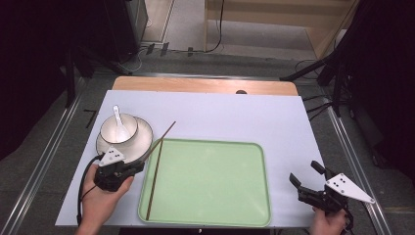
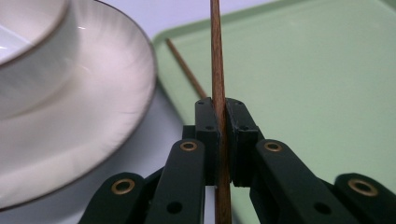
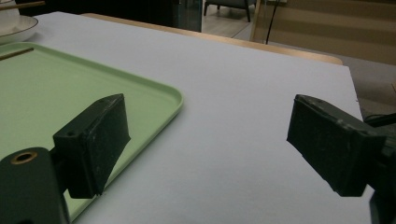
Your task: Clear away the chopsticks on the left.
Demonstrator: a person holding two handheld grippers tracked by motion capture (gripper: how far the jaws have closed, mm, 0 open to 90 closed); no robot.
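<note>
A pale, matte white sheet (image 1: 220,117) is spread over a wooden table whose bare far edge (image 1: 205,85) is seen at the upper centre of the high view. A light green plastic tray (image 1: 210,181) with rounded corners and a raised rim is laid at the lower centre of that view. At the left of the frame, a glossy white ceramic plate (image 1: 142,139) with a thin dark rim is placed just beside the tray's upper left corner; a white ceramic bowl (image 1: 119,128) is set on it, and a white ceramic spoon (image 1: 119,120) is rested inside the bowl.

One thin brown wooden chopstick (image 1: 154,178) is laid along the tray's left side, its upper end near the tray's rim. A second brown wooden chopstick (image 1: 162,136) is clamped between the black jaws of the left gripper (image 1: 138,166), which is held in a hand (image 1: 100,200) at the lower left; the stick is pointed toward the upper right, above the plate's edge and the tray's corner. In the left gripper view, the straight-grained stick (image 2: 218,70) is seen pinched tightly between the two ridged black pads (image 2: 208,135), with the plate's smooth, streaked surface (image 2: 93,102) at the left.

The right gripper (image 1: 306,179) is held at the lower right of the high view, above the white sheet just beside the tray's right rim. Its blocky black jaws are spread wide apart with nothing between them.
</note>
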